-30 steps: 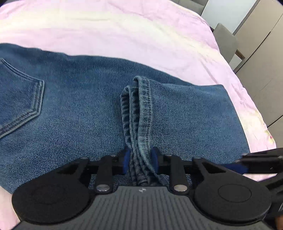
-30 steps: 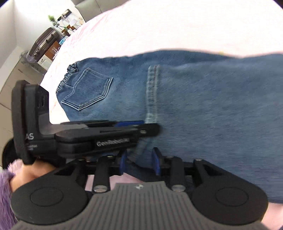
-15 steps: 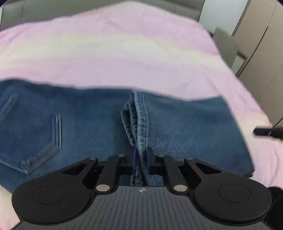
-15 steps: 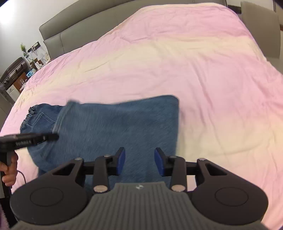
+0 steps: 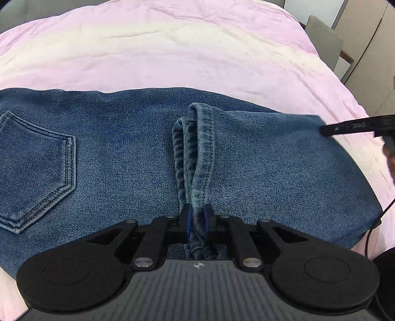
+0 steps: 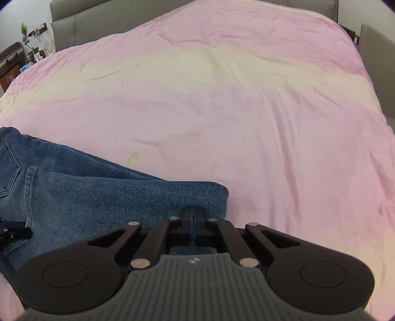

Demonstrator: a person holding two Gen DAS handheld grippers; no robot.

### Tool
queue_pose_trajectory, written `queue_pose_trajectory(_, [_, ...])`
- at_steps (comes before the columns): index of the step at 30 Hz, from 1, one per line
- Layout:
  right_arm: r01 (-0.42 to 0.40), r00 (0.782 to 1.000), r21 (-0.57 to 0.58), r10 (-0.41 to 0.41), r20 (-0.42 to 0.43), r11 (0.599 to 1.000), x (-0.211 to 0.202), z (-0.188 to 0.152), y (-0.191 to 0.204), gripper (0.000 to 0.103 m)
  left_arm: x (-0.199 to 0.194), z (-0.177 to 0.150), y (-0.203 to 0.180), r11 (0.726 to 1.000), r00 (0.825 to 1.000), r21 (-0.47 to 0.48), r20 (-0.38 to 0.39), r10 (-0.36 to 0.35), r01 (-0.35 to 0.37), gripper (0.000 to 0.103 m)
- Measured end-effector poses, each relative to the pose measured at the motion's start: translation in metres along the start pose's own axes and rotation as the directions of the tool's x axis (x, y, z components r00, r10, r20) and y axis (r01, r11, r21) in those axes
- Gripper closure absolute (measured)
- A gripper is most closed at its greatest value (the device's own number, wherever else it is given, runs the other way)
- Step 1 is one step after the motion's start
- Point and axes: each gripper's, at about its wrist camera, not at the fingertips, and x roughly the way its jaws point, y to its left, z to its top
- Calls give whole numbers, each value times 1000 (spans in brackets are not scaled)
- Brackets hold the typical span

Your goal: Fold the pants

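Blue jeans lie folded across a pink bed cover, a back pocket showing at the left. My left gripper is shut on the bunched leg hems, which run up between its blue pads. In the right wrist view my right gripper is shut, pads together. Its tips dig into the denim at the jeans' right folded end, and whether cloth is pinched is hidden. One black finger of the right gripper shows over that end in the left wrist view.
The pink bed cover stretches far beyond the jeans. A grey headboard stands at the back, a grey chair at the right and a dark shelf with a plant at the left. A black cable hangs at the right.
My right gripper swung right along the jeans to their folded end and shut there. My left gripper squeezed tighter on the hems and barely shifted.
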Motion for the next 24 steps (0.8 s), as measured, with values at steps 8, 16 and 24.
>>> queue_pose_trajectory(8, [-33, 996, -7, 33, -83, 999, 0, 5, -7, 103, 0, -2, 5, 1000, 1000, -15, 3, -6, 6, 88])
queue_pose_trajectory(16, [-150, 968, -186, 106, -228, 971, -64, -48, 12, 103, -3, -2, 6, 1000, 1000, -1, 10, 9, -9, 88])
queue_pose_trajectory(24, [-129, 959, -291, 44, -281, 948, -55, -96, 30, 103, -2, -4, 3, 1000, 1000, 9, 15, 12, -12, 86])
